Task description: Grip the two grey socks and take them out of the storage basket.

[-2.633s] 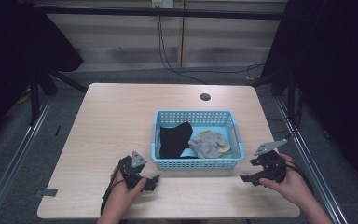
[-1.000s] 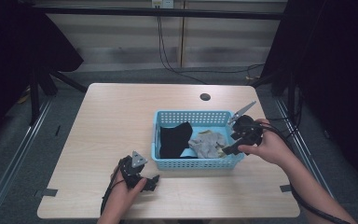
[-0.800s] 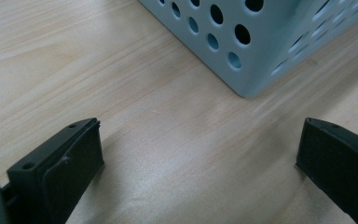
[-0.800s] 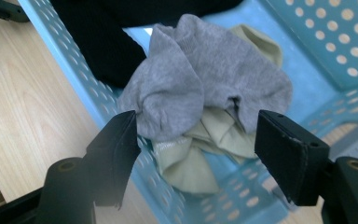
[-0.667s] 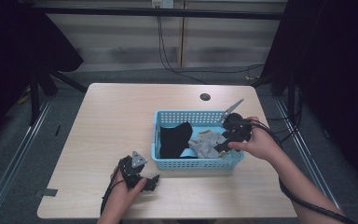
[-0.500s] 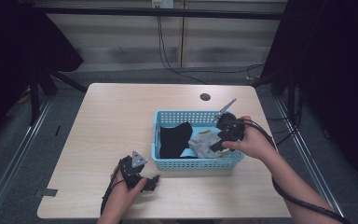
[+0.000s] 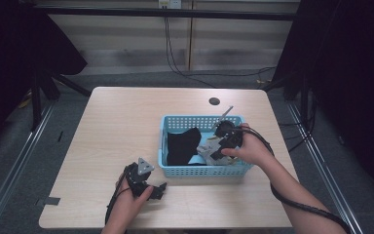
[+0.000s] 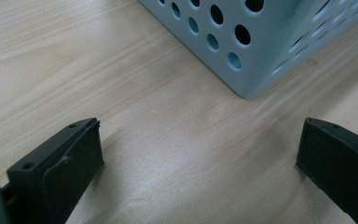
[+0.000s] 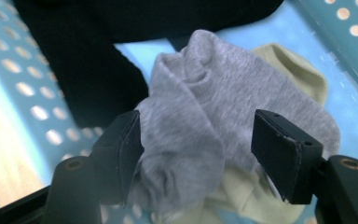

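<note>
Right gripper (image 9: 196,144) inside the blue basket (image 7: 202,170), jaws just closing around the grey sock (image 9: 214,126) — not yet pinched. Sock lies beside the black garment (image 7: 182,146). Left gripper (image 8: 200,154) wide apart, empty — just outside the basket's corner.

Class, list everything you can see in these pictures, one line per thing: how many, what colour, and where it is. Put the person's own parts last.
Table: one, light wood, centre of the high view.
Basket: one, light blue with holes, on the table's right half.
Black cloth: one, in the basket's left part.
Grey sock: one, in the basket, between the right tool's jaws.
Pale yellow sock: one, under the grey sock.
Round hole: one, dark, in the table behind the basket.
Left tool: black, open, low over the table by a basket corner.
Right tool: black, jaws closing around the grey sock, pads not pressing.
</note>
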### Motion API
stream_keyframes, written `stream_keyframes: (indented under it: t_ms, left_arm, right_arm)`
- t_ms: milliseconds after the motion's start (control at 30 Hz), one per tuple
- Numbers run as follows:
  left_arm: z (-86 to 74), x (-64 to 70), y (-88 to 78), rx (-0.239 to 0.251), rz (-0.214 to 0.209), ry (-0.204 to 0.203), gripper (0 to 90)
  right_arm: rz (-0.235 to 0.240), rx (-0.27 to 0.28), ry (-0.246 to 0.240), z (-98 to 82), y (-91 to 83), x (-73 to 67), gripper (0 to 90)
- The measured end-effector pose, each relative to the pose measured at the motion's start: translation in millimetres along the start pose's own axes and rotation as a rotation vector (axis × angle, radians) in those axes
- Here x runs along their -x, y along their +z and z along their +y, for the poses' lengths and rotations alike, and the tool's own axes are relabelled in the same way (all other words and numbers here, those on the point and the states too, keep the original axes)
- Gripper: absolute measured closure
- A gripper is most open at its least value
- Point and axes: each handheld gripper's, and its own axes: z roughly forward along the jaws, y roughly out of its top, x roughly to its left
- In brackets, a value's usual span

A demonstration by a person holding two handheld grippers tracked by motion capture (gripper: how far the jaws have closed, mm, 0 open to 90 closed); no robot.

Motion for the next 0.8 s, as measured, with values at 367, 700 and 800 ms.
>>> stream_keyframes:
  t_ms: [367,700,800]
  left_arm:
    - [0.9,-0.3,0.6,-0.004,0.000,0.006,0.0]
    - [3.2,0.0,3.8,0.006,-0.004,0.000,0.0]
    - [3.4,0.4,4.1,0.008,-0.007,-0.006,0.0]
  right_arm:
    - [0.017,-0.031,0.004,4.7,24.2,2.2,50.3]
    - [0.066,-0.058,-0.023,9.9,4.3,-2.9,78.2]
    - [0.059,-0.062,-0.034,9.9,-3.1,-1.9,78.2]
